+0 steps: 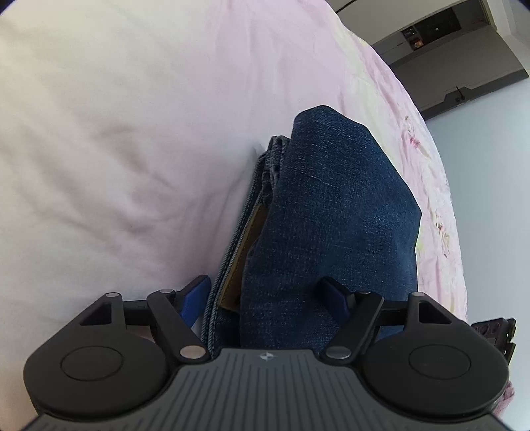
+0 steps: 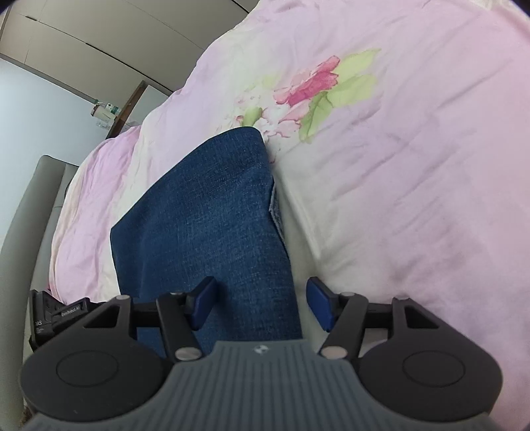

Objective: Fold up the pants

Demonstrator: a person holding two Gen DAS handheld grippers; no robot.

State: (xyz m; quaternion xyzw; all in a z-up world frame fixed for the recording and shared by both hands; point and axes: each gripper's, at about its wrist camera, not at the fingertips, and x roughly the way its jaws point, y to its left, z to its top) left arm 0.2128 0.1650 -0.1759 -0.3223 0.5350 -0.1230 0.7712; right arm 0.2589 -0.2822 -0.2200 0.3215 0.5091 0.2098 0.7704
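Dark blue jeans (image 1: 331,212) lie folded into a compact stack on a pink bed sheet (image 1: 132,132). The waistband with its brown leather patch (image 1: 245,245) shows at the stack's left edge. My left gripper (image 1: 268,295) is open, its blue pads either side of the near edge of the jeans. In the right wrist view the folded jeans (image 2: 212,212) run away from me. My right gripper (image 2: 261,305) is open, its left pad over the denim and its right pad over the sheet.
The sheet has a pink flower print (image 2: 314,86). The bed's edge (image 1: 440,185) drops to a pale floor at the right. A grey headboard (image 2: 29,212) and a wardrobe (image 2: 99,30) stand at the left. The other gripper (image 2: 56,315) shows at the lower left.
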